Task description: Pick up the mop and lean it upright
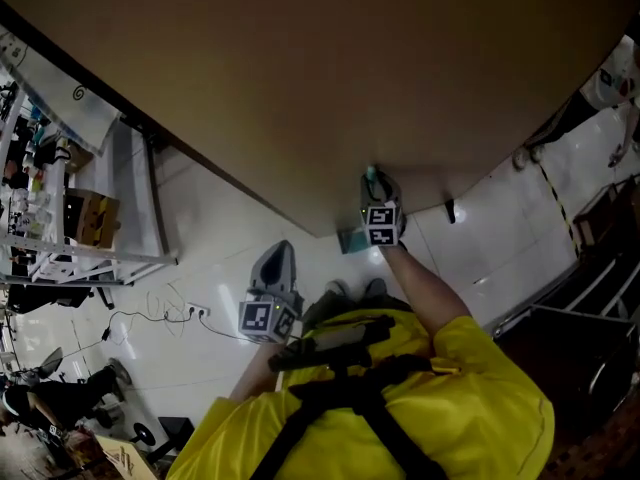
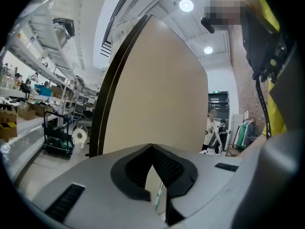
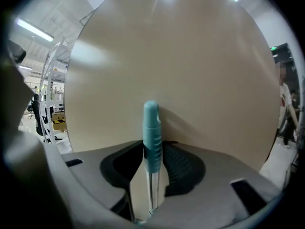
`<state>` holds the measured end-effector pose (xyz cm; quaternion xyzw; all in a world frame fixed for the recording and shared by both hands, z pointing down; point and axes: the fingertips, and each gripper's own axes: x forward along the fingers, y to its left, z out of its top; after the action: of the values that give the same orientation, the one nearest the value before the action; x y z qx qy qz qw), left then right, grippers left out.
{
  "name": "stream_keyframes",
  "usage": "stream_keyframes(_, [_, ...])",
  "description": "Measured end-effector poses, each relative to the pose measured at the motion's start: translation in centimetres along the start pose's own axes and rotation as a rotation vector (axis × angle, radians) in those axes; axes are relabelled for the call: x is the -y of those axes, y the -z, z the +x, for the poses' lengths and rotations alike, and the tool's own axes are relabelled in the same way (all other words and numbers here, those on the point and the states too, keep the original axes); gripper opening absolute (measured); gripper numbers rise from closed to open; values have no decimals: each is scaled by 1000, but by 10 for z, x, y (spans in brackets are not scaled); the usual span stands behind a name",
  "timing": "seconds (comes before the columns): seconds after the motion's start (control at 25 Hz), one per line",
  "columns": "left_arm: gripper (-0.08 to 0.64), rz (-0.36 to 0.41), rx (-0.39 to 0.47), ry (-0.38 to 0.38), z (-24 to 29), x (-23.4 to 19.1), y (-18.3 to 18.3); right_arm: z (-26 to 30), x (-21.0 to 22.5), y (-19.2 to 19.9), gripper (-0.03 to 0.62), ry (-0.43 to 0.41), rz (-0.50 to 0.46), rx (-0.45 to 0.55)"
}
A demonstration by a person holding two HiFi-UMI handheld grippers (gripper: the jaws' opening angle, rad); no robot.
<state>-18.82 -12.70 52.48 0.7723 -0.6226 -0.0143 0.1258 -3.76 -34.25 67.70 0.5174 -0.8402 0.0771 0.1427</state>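
One mop (image 3: 151,128) stands close to upright, and the top of its teal handle appears to rest against a tall beige panel (image 3: 200,70). The right hand-held gripper (image 3: 152,151) pinches the handle just below that top, one pad on either side. In the head view, what looks like the mop head (image 1: 352,240) sits on the pale floor (image 1: 200,258) at the foot of the panel, just ahead of the person's feet. The left hand-held gripper (image 2: 152,147) hangs well apart, lower and to the left, its jaws pressed together on nothing. The lift looks finished and the lean nearly made. What seems left is letting go and checking the mop holds there.
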Motion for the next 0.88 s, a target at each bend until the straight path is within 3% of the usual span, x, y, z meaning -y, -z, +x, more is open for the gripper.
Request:
stream_keyframes(0.32, [0,26,-47,34,6,-20,15,2,-8,-2,112,4,27,27])
stream_keyframes(0.56, [2,26,-33,47,19,-28,0,-54,-6,-10,110,-28,8,38])
stream_keyframes(0.72, [2,26,-26,59,20,-30,-10,-123,-7,-56,110,-46,11,104])
stream_keyframes(0.88, [2,10,13,36,18,-39,-42,-186,-10,-133,109,-70,-25,228])
